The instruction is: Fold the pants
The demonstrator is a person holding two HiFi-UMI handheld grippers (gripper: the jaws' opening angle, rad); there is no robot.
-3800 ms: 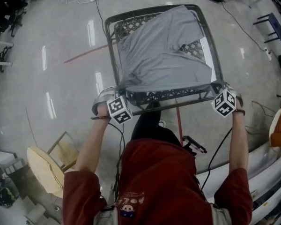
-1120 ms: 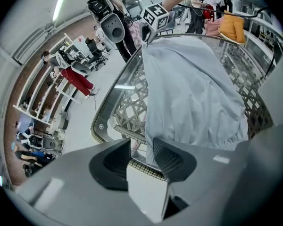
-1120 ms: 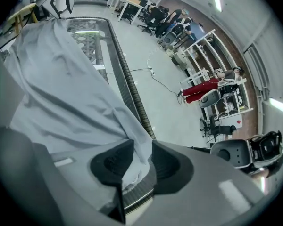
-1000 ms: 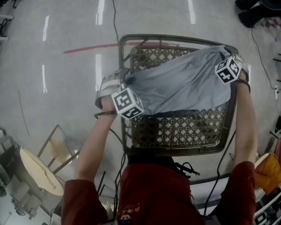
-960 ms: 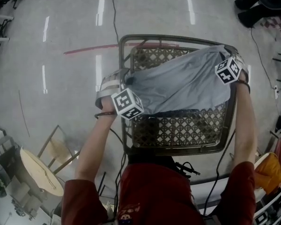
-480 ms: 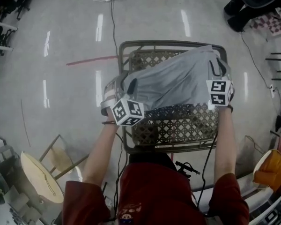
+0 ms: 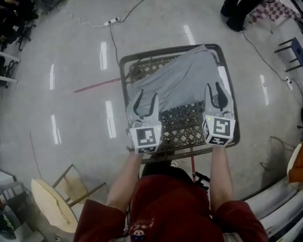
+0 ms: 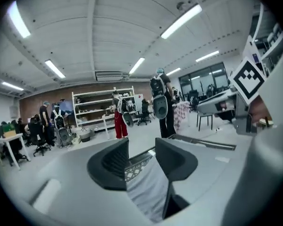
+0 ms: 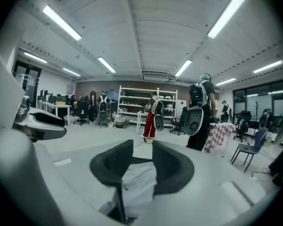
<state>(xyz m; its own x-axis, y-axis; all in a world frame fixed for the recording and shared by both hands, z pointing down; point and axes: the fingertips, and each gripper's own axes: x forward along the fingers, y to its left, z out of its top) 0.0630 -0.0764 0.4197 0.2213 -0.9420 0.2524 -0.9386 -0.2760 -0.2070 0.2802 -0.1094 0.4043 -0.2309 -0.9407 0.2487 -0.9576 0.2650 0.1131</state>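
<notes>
Grey pants [image 7: 179,82] lie spread over a lattice-topped table [image 7: 122,79], from its far right corner toward the near side. My left gripper [image 7: 145,104] is over the near left part of the table, shut on the pants' edge. My right gripper [image 7: 215,94] is over the near right part, shut on the same edge. In the left gripper view the grey cloth [image 8: 148,192] hangs down between the jaws of the left gripper [image 8: 141,149]. The right gripper view shows the same: the pants [image 9: 137,187] run down between the jaws of the right gripper [image 9: 142,154].
A power strip with its cable [image 7: 111,21] and a red line [image 7: 93,84] are on the floor beyond the table. A wooden chair [image 7: 55,205] stands near left, a blue chair [image 7: 295,47] at right. People [image 9: 198,112] and shelving [image 8: 101,107] fill the room's far side.
Both grippers have come back from the table's far part to its near side, carrying the pants' edge with them. Their marker cubes have turned to face me, and the right gripper has moved inward.
</notes>
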